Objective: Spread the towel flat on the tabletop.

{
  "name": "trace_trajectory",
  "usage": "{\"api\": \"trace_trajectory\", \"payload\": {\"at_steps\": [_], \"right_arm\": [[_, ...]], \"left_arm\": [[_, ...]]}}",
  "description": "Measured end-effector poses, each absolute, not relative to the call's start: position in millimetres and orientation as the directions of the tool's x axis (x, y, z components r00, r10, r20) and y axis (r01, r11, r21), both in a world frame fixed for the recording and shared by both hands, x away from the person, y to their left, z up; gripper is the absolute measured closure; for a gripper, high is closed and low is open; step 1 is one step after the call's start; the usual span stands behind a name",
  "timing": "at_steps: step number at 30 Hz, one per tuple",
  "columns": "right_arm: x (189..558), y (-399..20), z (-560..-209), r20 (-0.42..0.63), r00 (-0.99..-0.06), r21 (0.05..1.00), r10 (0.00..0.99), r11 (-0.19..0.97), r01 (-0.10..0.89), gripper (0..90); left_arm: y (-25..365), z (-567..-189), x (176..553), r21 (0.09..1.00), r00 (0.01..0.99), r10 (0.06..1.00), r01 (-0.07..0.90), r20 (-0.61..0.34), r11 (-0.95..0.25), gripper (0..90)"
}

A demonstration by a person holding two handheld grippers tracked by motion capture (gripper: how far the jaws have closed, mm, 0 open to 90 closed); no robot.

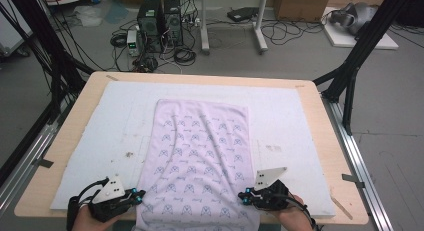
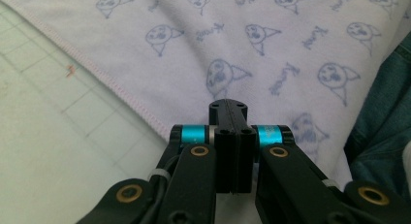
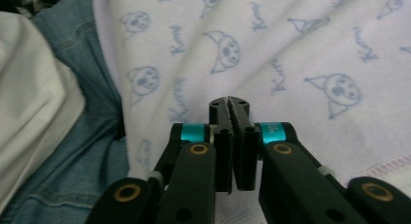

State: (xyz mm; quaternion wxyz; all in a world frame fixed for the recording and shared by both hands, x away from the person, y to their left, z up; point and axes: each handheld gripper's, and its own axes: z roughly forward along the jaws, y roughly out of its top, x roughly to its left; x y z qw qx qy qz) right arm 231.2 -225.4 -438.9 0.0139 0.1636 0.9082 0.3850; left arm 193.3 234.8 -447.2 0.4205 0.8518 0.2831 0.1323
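Note:
A pale lilac cloth (image 1: 200, 151) printed with small blue faces lies flat on the white mat, and its near end hangs over the table's front edge. My left gripper (image 1: 137, 195) rests at the cloth's left hem near the front, jaws pressed together. In the left gripper view, the left gripper (image 2: 228, 104) has its tips over the cloth (image 2: 291, 40), just right of the pink-stitched hem. My right gripper (image 1: 242, 196) sits at the cloth's right side, also shut. In the right gripper view, the right gripper (image 3: 229, 102) points across the cloth (image 3: 300, 44). I cannot tell whether either pinches fabric.
The white gridded mat (image 1: 285, 121) covers most of the wooden table (image 1: 312, 93). The person's blue jeans (image 3: 82, 136) and a white garment (image 3: 34, 88) are close beneath the table's front edge. Computers and cables lie on the floor beyond.

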Motion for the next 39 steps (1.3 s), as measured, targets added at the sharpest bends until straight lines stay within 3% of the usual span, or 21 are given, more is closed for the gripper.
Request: {"api": "trace_trajectory", "payload": {"at_steps": [2, 4, 7, 10, 12, 13, 16, 21, 27, 34, 39], "right_arm": [[233.6, -225.5, -434.5, 0.096, -0.943, 0.72, 0.319, 0.631, 0.287, 85.8], [238.5, -223.1, -431.0, 0.075, -0.939, 0.723, 0.337, 0.63, 0.284, 79.7], [246.0, -217.6, -431.5, 0.075, -0.935, 0.722, 0.346, 0.628, 0.29, 73.3], [248.5, -211.6, -437.6, 0.089, -0.938, 0.707, 0.336, 0.642, 0.297, 65.8], [247.3, -209.3, -442.1, 0.073, -0.937, 0.704, 0.343, 0.647, 0.292, 66.3], [247.4, -210.0, -443.0, 0.075, -0.934, 0.709, 0.35, 0.639, 0.297, 68.7], [248.6, -212.9, -443.1, 0.078, -0.932, 0.71, 0.354, 0.637, 0.301, 77.1], [247.2, -215.6, -441.6, 0.067, -0.936, 0.701, 0.346, 0.651, 0.291, 83.5], [246.6, -219.0, -439.6, 0.082, -0.935, 0.692, 0.344, 0.656, 0.302, 82.2], [259.1, -224.3, -426.9, 0.101, -0.915, 0.739, 0.39, 0.586, 0.332, 65.7], [271.7, -220.9, -414.3, 0.079, -0.898, 0.76, 0.434, 0.557, 0.336, 52.7]], "left_arm": [[237.1, -444.1, 196.8, 0.798, 0.795, 0.606, 0.373, -0.011, -0.474, 87.5], [236.0, -440.8, 201.3, 0.806, 0.791, 0.612, 0.364, -0.002, -0.467, 76.1], [229.7, -439.3, 210.9, 0.794, 0.797, 0.603, 0.371, -0.007, -0.482, 67.5], [224.1, -447.1, 218.2, 0.771, 0.803, 0.596, 0.385, -0.009, -0.507, 63.6], [224.6, -447.8, 217.9, 0.781, 0.797, 0.605, 0.376, 0.002, -0.498, 73.6], [225.4, -447.9, 217.8, 0.78, 0.798, 0.602, 0.375, 0.002, -0.501, 87.4], [226.6, -446.7, 216.0, 0.775, 0.797, 0.603, 0.37, 0.017, -0.512, 88.8], [237.1, -447.5, 212.1, 0.782, 0.779, 0.627, 0.39, 0.001, -0.486, 88.9], [238.7, -444.3, 211.1, 0.783, 0.79, 0.614, 0.384, -0.004, -0.489, 88.1], [241.2, -431.3, 218.8, 0.807, 0.776, 0.63, 0.392, -0.032, -0.441, 63.2], [239.9, -421.2, 231.4, 0.827, 0.766, 0.642, 0.386, -0.04, -0.408, 53.3]]}}
